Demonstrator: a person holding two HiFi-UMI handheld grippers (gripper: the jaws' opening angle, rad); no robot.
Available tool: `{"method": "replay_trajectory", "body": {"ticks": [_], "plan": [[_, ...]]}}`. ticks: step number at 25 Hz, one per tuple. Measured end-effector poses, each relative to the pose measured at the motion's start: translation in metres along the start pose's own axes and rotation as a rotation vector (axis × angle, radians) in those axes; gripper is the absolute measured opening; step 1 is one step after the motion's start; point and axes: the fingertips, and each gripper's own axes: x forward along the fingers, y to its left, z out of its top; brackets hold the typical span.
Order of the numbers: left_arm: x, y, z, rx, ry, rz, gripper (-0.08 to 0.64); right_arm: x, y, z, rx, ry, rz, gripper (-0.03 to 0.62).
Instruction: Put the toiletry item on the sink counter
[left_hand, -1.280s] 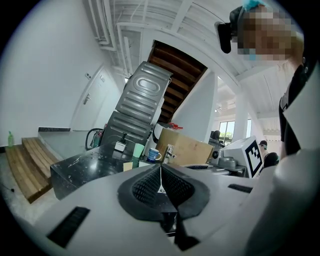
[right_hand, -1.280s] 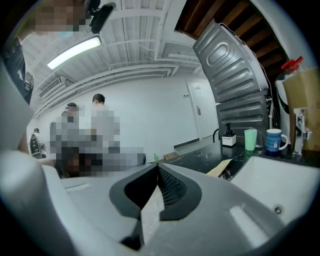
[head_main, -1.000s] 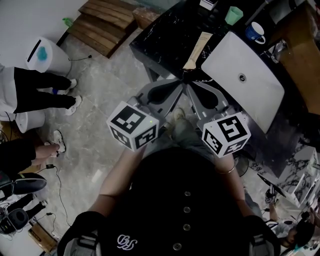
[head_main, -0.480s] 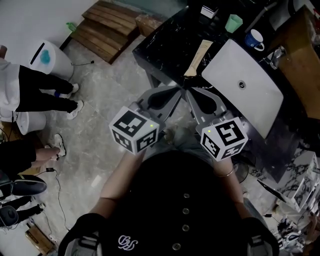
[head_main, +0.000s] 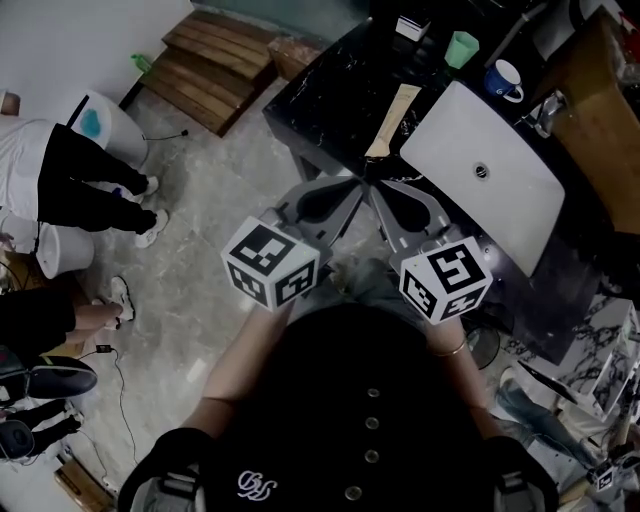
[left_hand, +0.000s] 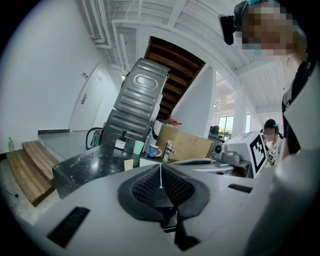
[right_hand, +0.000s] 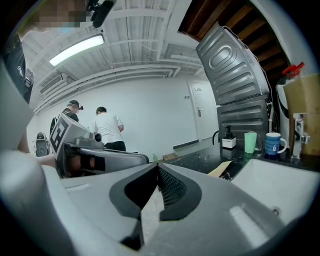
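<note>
Black stone worktop (head_main: 330, 90) carries the white sink (head_main: 500, 190), so the placing spot lies straight ahead of the person. The left tool (head_main: 356, 182) and right tool (head_main: 382, 183) each have jaws pressed together on nothing, seemingly parked: forearms drawn in at the chest, tools angled inward, tips nearly meeting near the worktop's edge. A long beige toiletry item (head_main: 393, 112), likely the task's thing, lies flat just beside the sink.
</note>
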Motion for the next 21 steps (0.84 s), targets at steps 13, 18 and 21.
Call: {"method": "replay_trajectory", "body": {"ticks": [13,18,21], "plan": [[0.004,0.002,-0.002,-0.014,0.018,-0.013,0.014,0.003,0.003,0.004,-0.035,-0.013,0.009,0.003],[0.002,0.005,-0.003,-0.020,0.022,-0.007,0.014,0.007,0.005,0.005,-0.043,-0.008,0.015,0.003],[-0.001,0.008,-0.002,-0.021,0.022,-0.002,0.014,0.009,0.008,0.007,-0.063,-0.008,0.010,0.003]]}}
